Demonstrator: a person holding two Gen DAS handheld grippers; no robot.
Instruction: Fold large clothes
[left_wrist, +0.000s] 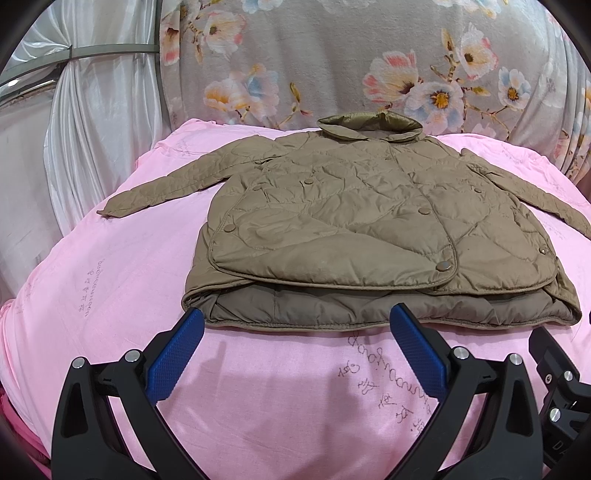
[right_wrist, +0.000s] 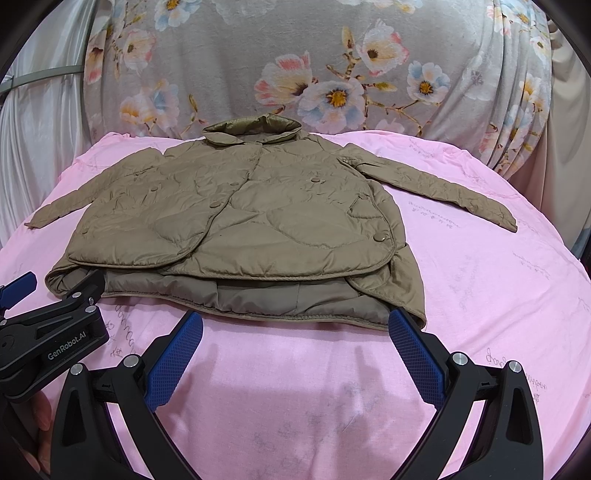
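A tan quilted jacket (left_wrist: 369, 218) lies face up on the pink sheet (left_wrist: 110, 266), collar at the far side, both sleeves spread outward and its snaps fastened. In the right wrist view the jacket (right_wrist: 240, 221) fills the middle. My left gripper (left_wrist: 297, 317) is open, its blue fingertips just short of the hem on the jacket's left half. My right gripper (right_wrist: 295, 321) is open too, with its right fingertip (right_wrist: 402, 325) touching the hem's right corner. Nothing is held by either. The left gripper (right_wrist: 22, 288) also shows at the left edge of the right wrist view.
A grey floral cloth (left_wrist: 332, 62) hangs behind the bed. White curtains (left_wrist: 74, 155) stand at the left. The left sleeve (left_wrist: 155, 188) and the right sleeve (right_wrist: 443, 188) stretch toward the sheet's sides. A hand (right_wrist: 40, 410) holds the left gripper's body.
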